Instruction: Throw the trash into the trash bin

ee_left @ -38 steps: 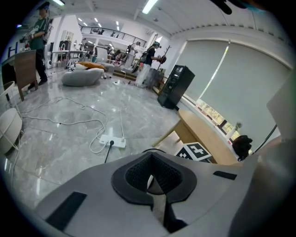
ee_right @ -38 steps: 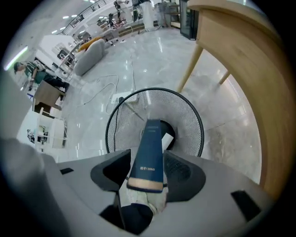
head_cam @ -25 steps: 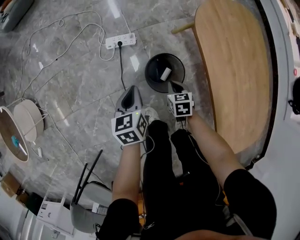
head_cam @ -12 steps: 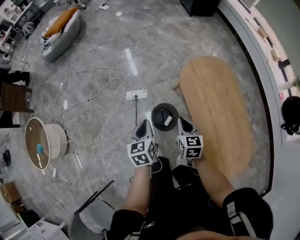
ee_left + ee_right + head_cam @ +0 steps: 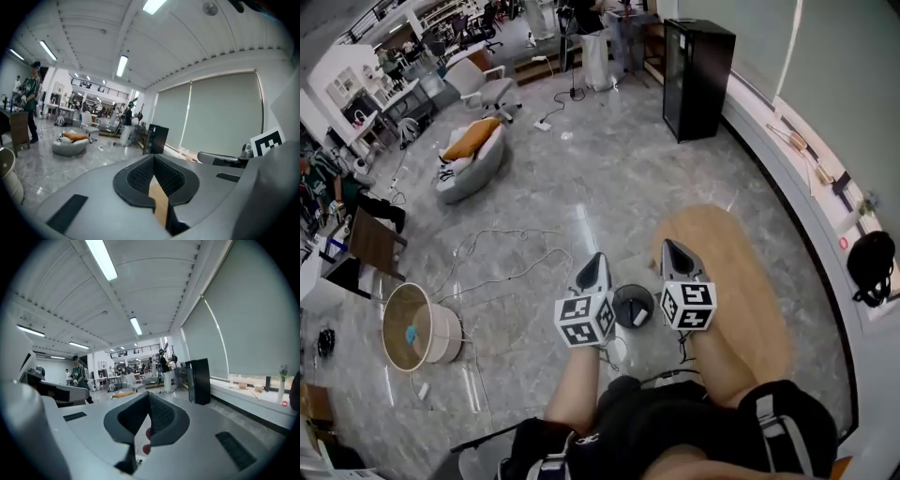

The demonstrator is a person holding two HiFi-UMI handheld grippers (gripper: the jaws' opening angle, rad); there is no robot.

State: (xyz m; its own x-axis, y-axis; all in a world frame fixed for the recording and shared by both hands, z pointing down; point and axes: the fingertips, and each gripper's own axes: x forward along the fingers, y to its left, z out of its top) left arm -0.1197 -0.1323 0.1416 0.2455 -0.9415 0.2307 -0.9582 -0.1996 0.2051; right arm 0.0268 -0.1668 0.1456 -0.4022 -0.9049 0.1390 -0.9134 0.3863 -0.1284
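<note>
Head view: I am holding left gripper (image 5: 597,259) and right gripper (image 5: 668,247) closed, empty, at ten and two o'clock of trash bin (image 5: 620,296).

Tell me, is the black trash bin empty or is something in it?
Not empty: the head view shows a white piece of trash inside the upright trash bin.

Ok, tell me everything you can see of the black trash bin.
The trash bin is small, round and black, open-topped, upright on the grey stone-look floor, close beside the rounded end of the wooden table. A white piece of trash lies inside it. Its material is too small to tell. Nothing else seems to touch it.
</note>
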